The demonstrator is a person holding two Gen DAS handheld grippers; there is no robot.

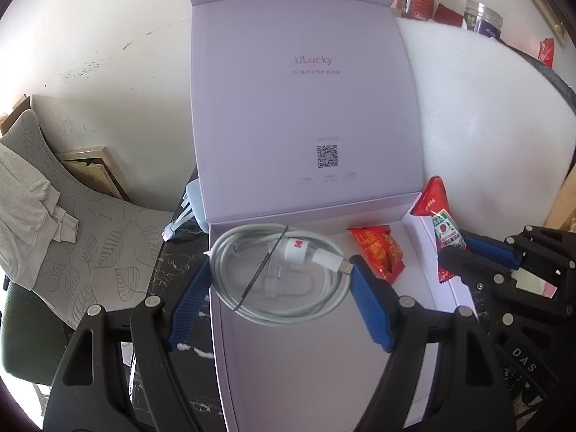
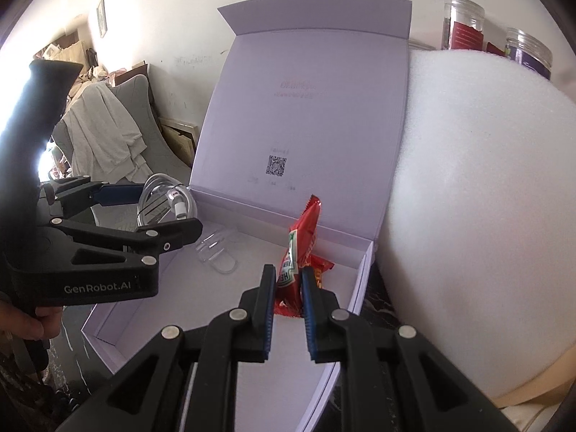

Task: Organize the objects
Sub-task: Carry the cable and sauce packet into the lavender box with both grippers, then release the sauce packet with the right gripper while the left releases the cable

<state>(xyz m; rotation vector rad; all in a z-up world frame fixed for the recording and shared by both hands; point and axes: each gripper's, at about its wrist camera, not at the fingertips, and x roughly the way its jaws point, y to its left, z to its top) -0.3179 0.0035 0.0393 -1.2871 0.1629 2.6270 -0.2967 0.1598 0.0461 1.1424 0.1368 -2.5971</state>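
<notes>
A lilac gift box (image 1: 306, 367) stands with its lid (image 1: 306, 108) upright on the dark table. My left gripper (image 1: 280, 264) is shut on a coiled white cable (image 1: 324, 298), its blue fingers (image 1: 190, 295) gripping the coil's two sides. From the right wrist view the cable (image 2: 162, 194) hangs above the box's left edge. My right gripper (image 2: 288, 270) is shut on a ketchup sachet (image 2: 289, 266), upright over the box's right end. A red snack packet (image 1: 378, 252) and a clear plastic piece (image 2: 216, 252) lie on the box floor.
A big white foam block (image 2: 468, 198) presses against the box's right side. Two clear jars (image 2: 462, 21) (image 2: 529, 50) stand behind it. Left of the table is a grey chair with cloth draped on it (image 1: 72, 216). A hand (image 2: 28, 320) holds the left gripper's handle.
</notes>
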